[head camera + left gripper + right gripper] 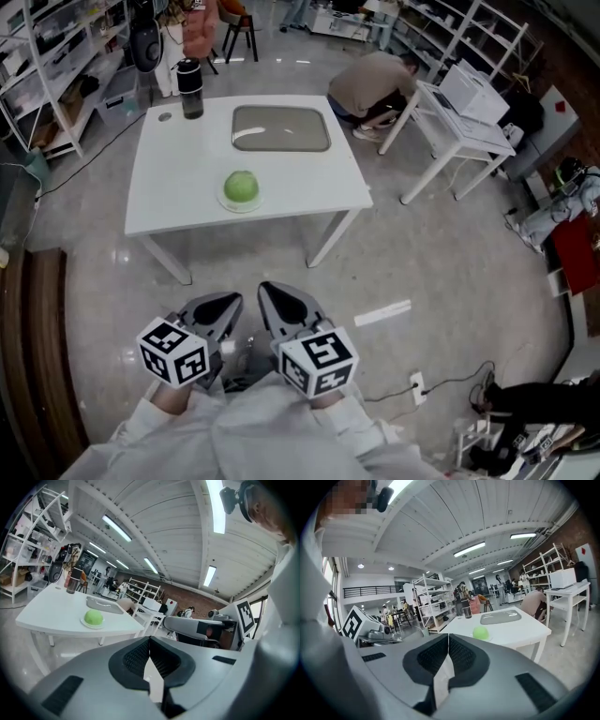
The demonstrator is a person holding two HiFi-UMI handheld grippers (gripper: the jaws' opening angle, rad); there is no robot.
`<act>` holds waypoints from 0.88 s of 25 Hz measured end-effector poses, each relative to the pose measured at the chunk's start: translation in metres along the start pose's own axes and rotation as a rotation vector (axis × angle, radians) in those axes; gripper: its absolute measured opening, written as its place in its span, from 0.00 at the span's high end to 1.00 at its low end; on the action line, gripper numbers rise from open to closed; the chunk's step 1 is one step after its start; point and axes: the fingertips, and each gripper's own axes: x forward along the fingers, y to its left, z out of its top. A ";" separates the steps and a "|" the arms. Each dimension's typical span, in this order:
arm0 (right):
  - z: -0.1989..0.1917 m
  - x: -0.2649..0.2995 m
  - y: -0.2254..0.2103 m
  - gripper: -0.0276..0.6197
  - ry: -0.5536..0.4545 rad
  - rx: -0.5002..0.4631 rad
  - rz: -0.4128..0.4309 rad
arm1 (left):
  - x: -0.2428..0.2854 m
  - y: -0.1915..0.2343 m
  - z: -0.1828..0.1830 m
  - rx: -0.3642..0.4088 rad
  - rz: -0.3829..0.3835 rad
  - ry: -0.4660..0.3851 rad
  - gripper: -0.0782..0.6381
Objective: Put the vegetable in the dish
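A round green vegetable rests on a small pale saucer near the front of the white table. Behind it lies a grey rectangular dish. Both grippers hang close to my body, well short of the table's front edge. My left gripper is shut with nothing in it, and my right gripper beside it is shut and empty too. From the left gripper the vegetable and dish show far off. The right gripper also faces the vegetable and dish.
A dark bottle stands at the table's back left corner. A person crouches beyond the table's right side, by a second white table. Shelving lines the left. A white strip and cables lie on the floor.
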 end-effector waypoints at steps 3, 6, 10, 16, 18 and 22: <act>0.005 0.015 -0.011 0.93 -0.002 0.008 -0.006 | 0.009 0.013 0.007 -0.003 -0.001 0.003 0.88; 0.004 0.030 -0.021 0.93 0.008 0.011 0.001 | 0.020 0.027 0.013 -0.008 0.011 -0.001 0.88; 0.012 0.061 -0.032 0.93 0.017 0.004 0.020 | 0.039 0.054 0.026 -0.020 0.025 0.003 0.88; 0.031 0.100 -0.079 0.93 0.017 0.003 0.015 | 0.081 0.083 0.050 -0.018 0.014 0.010 0.88; 0.041 0.115 -0.096 0.93 0.018 0.003 0.016 | 0.096 0.095 0.061 -0.020 0.024 0.009 0.88; 0.059 0.148 -0.127 0.93 0.026 -0.001 0.032 | 0.125 0.123 0.085 -0.032 0.050 -0.001 0.88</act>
